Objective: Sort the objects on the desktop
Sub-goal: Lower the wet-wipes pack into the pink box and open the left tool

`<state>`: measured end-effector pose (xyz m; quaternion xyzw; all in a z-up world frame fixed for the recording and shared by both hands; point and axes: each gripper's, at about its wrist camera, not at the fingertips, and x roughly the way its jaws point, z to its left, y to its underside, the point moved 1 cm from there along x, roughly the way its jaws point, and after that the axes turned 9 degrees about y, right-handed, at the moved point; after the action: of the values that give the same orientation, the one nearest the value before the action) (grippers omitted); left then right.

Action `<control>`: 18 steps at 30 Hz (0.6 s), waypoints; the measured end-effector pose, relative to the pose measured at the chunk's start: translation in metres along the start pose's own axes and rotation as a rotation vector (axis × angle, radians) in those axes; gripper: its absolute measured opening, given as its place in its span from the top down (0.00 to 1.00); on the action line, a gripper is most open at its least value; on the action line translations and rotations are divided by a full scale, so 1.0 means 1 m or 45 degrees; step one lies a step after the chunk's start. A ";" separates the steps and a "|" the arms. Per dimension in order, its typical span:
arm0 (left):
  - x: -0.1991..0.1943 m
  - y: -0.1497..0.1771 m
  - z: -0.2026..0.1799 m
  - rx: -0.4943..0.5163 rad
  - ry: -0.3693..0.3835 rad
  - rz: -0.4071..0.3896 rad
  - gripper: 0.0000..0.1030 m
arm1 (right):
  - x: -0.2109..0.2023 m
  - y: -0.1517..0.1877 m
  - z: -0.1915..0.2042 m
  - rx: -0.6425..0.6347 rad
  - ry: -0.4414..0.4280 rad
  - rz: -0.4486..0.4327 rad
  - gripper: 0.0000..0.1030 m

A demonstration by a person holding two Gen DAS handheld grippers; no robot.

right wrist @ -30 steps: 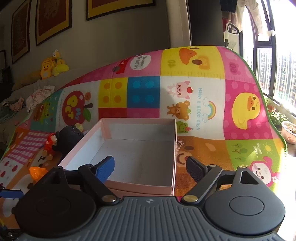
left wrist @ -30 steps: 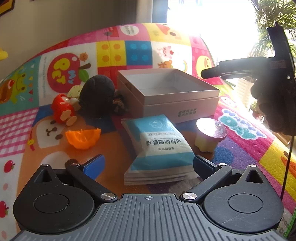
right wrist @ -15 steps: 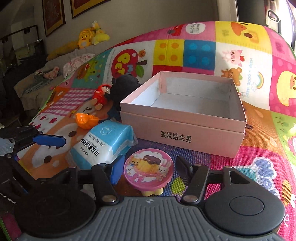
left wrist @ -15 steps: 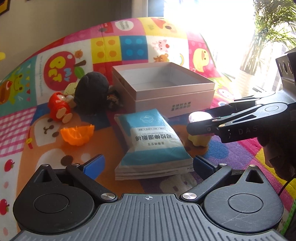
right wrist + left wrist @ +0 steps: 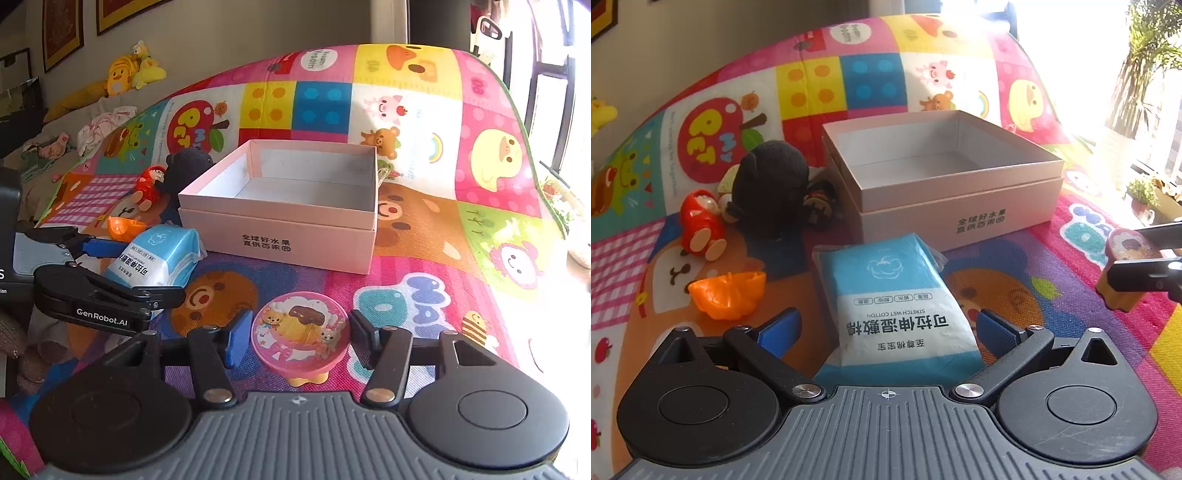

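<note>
A blue and white wet-wipe packet lies flat on the colourful play mat. My left gripper stands open around its near end, and a gap shows at each pad. A pink-lidded pudding cup stands on the mat between the fingers of my right gripper. Those pads sit close beside the lid with slim gaps, so this gripper is open too. In the left wrist view the cup and the right gripper's fingers are at the right edge. An empty pink box stands behind both.
Left of the box are a black plush toy, a red figurine and an orange plastic piece. The left gripper straddles the packet at the left. Potted plants stand beyond the mat's right edge.
My right gripper came down from over the box to the pudding cup and its jaws narrowed around it. My left gripper moved closer over the wipe packet.
</note>
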<state>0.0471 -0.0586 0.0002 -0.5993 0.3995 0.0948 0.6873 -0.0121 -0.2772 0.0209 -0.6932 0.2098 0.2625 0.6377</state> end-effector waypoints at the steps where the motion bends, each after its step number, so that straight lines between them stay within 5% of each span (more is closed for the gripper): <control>1: -0.001 0.002 0.000 0.003 -0.004 0.000 0.03 | -0.005 0.001 -0.004 0.012 0.006 -0.001 0.46; 3: -0.004 0.004 0.000 0.013 0.002 0.013 0.27 | -0.013 0.003 -0.011 0.031 0.008 0.002 0.46; 6: -0.014 0.008 -0.002 0.044 0.000 0.002 0.34 | -0.026 0.002 -0.016 0.042 0.010 -0.010 0.46; 12: -0.058 -0.005 -0.025 0.155 0.056 -0.117 0.35 | -0.059 -0.009 -0.017 0.046 -0.018 -0.140 0.46; 18: -0.037 -0.082 -0.047 0.176 0.083 -0.271 0.35 | -0.070 -0.014 -0.009 0.049 -0.094 -0.212 0.46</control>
<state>0.0513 -0.1097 0.0878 -0.5921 0.3613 -0.0257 0.7199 -0.0568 -0.2878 0.0769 -0.6857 0.1327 0.2298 0.6778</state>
